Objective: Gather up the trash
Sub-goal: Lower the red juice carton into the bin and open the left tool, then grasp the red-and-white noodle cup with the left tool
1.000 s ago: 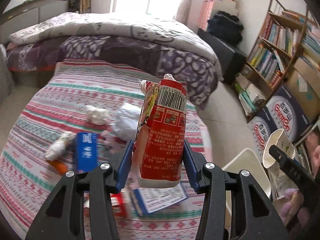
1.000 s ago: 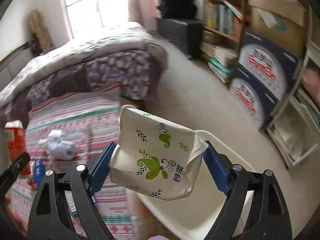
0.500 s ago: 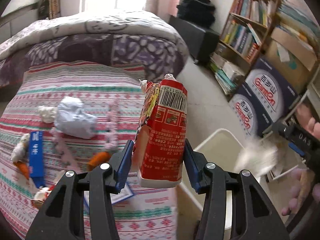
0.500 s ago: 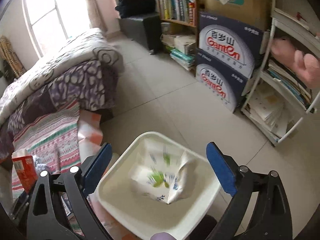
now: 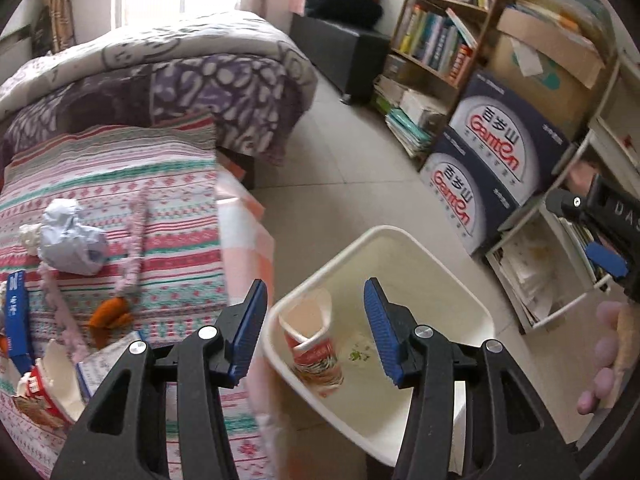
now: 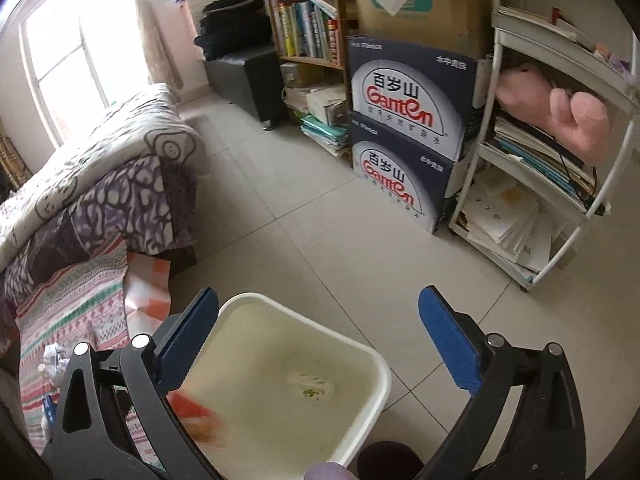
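A: What does the left gripper [image 5: 311,328] hold at this moment?

B: Nothing. Its jaws stand partly apart with no thing between the blue pads. The red carton [image 5: 312,344] lies below and ahead of it, inside the white bin [image 5: 472,300], leaning against the wall nearest the bed [image 5: 120,184].

A: And the right gripper [image 6: 320,344]?

B: It is wide, and its jaws have just been opening further. Between them I see only the bin under it. The pale floral packet [image 6: 311,389] rests on the bin's floor, below that gripper and a little ahead.

A: Why are both grippers over the bin?

B: I think because it stands on the floor just beside the bed's edge, so a thing let go from above lands in it without a careful placing. Both grippers point downward into it, which fits that purpose.

A: Is the task finished?

B: I judge not. To the left of the left gripper, on the striped bedcover, more trash remains: a crumpled grey wrapper [image 5: 70,240], a blue box [image 5: 18,320], an orange scrap [image 5: 110,316] and a torn red-and-white cup [image 5: 44,392] close under the left finger.

A: So what would come next?

B: Probably a return toward the bed for one of these pieces. The torn cup is nearest, but its soft open wall may fold if pinched carelessly.
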Motion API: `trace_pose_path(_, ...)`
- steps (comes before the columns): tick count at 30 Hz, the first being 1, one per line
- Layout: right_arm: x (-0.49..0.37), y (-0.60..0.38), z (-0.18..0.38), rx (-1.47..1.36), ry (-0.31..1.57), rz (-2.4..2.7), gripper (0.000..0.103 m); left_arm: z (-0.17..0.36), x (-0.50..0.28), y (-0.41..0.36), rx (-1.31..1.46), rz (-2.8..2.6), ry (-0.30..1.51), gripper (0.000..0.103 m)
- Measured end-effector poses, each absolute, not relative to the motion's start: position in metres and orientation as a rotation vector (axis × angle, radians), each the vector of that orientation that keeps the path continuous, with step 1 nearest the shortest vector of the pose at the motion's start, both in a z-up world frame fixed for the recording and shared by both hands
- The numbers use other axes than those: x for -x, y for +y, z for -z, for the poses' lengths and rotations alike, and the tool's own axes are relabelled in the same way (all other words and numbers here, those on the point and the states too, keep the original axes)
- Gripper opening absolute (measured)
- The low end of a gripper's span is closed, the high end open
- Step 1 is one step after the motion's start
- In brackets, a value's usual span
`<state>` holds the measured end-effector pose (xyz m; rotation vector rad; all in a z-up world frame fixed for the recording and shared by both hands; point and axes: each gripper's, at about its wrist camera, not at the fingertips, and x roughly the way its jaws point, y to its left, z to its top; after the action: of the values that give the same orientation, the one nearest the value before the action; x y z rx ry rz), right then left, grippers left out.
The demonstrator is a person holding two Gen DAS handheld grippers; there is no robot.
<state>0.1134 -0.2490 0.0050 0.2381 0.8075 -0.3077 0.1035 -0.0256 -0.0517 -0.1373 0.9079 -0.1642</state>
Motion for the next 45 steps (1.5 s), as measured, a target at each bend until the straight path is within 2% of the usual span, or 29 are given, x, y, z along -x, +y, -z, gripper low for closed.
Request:
trace_pose_path(4, -0.112, -0.257, -0.006, -0.251, 0.801, 0.32, 0.096, 0.055, -0.106, -0.045, 0.12, 0.207, 0.915, 0.051)
trace_pose_path(8, -0.113, -0.259, -0.006, -0.255, 0.801, 0.325, 0.096, 0.058, -0.106, -0.057, 0.096, 0.231, 0.925, 0.066)
trace_pose_path(14, -0.114, -0.253, -0.006, -0.259, 0.797, 0.302, 0.096, 0.054, -0.106, -0.044, 0.111, 0.19, 0.922, 0.077)
trace_pose_path(20, -0.114, -0.23, -0.005, -0.231, 0.803, 0.259, 0.096, 0.049, -0.102, -0.019, 0.109, 0.105, 0.916, 0.082)
trace_pose_path(27, -0.116, -0.193, -0.001, -0.182, 0.831, 0.18, 0.096, 0.051, -0.095, 0.022, 0.104, -0.012, 0.945, 0.083)
trace_pose_path(42, -0.108, -0.087, 0.018, -0.035, 0.912, -0.042, 0.096, 0.066, -0.054, 0.162, 0.153, -0.352, 1.025, 0.084)
trace_pose_path(45, -0.107, -0.07, 0.024, -0.01, 0.935, -0.077, 0.096, 0.07, -0.05, 0.187, 0.188, -0.295, 1.094, 0.084)
